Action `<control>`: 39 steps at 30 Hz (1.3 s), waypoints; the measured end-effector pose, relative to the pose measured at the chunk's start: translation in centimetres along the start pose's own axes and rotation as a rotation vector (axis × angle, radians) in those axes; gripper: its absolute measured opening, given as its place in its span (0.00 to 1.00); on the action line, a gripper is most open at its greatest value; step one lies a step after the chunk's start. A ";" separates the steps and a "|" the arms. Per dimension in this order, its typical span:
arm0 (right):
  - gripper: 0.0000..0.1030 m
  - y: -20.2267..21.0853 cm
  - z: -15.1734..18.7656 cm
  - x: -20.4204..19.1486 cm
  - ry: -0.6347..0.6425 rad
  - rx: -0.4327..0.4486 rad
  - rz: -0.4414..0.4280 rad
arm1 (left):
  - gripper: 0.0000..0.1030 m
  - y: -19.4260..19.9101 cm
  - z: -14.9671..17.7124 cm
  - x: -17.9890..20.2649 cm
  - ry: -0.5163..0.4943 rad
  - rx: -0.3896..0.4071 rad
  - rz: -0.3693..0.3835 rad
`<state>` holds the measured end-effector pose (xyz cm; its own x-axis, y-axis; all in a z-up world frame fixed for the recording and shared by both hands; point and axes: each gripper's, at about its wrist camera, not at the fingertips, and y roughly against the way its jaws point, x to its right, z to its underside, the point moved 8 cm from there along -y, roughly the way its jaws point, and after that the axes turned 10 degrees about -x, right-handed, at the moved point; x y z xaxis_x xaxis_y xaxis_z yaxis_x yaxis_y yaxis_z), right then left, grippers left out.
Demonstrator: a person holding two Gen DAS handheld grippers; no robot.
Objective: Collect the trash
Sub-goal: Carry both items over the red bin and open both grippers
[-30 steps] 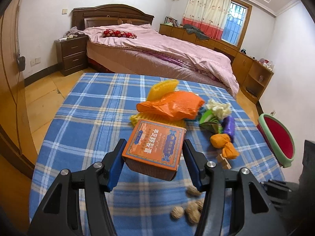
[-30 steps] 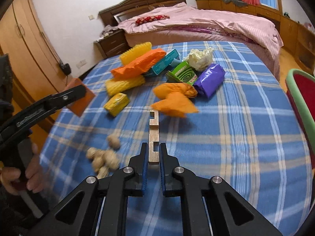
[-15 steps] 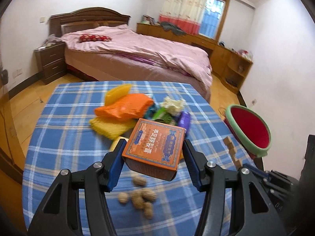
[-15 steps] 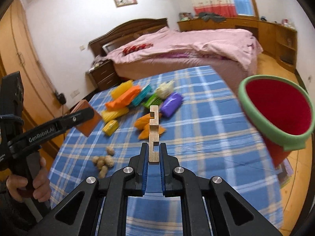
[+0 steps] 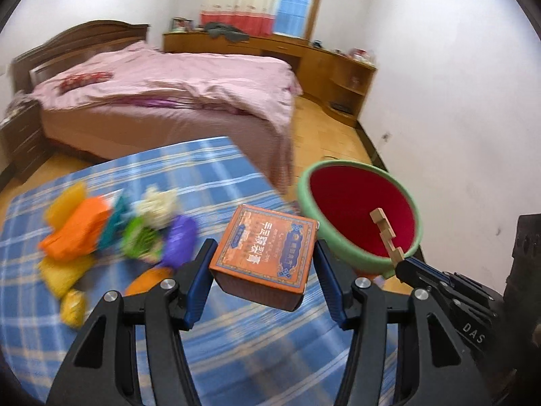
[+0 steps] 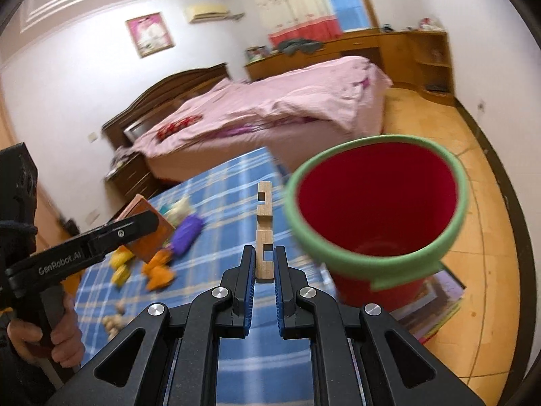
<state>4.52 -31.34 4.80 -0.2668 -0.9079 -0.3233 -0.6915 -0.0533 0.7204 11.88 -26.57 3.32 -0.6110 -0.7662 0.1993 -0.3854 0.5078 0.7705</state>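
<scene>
My left gripper (image 5: 265, 264) is shut on an orange box (image 5: 265, 252) with blue trim and holds it above the table's right edge, just left of a red bin with a green rim (image 5: 360, 216). My right gripper (image 6: 264, 264) is shut on a notched wooden piece (image 6: 264, 233) that sticks up from its jaws, just left of the bin (image 6: 375, 203). In the left wrist view the wooden piece (image 5: 387, 237) hangs over the bin's mouth. The left gripper and its box (image 6: 148, 233) also show in the right wrist view.
Several wrappers lie blurred on the blue plaid table (image 5: 101, 176): orange (image 5: 77, 226), yellow, green, purple (image 5: 179, 240) and white. Nuts (image 6: 113, 319) lie near the front. The bin stands on the floor off the table's right edge. A pink bed (image 5: 175, 88) lies beyond.
Both grippers have swung right with their loads, from over the table to the bin. The bin now fills the right of both views; the wrappers have slid left.
</scene>
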 end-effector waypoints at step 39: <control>0.26 -1.2 -1.6 11.6 -0.226 -0.034 0.055 | 0.63 -8.7 -3.9 8.2 -0.026 -0.102 0.026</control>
<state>3.36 -42.50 1.15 -0.4492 -0.7939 -0.4097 -0.6500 -0.0241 0.7596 12.90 -38.81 0.61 -0.6382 -0.7419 0.2055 -0.2976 0.4840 0.8229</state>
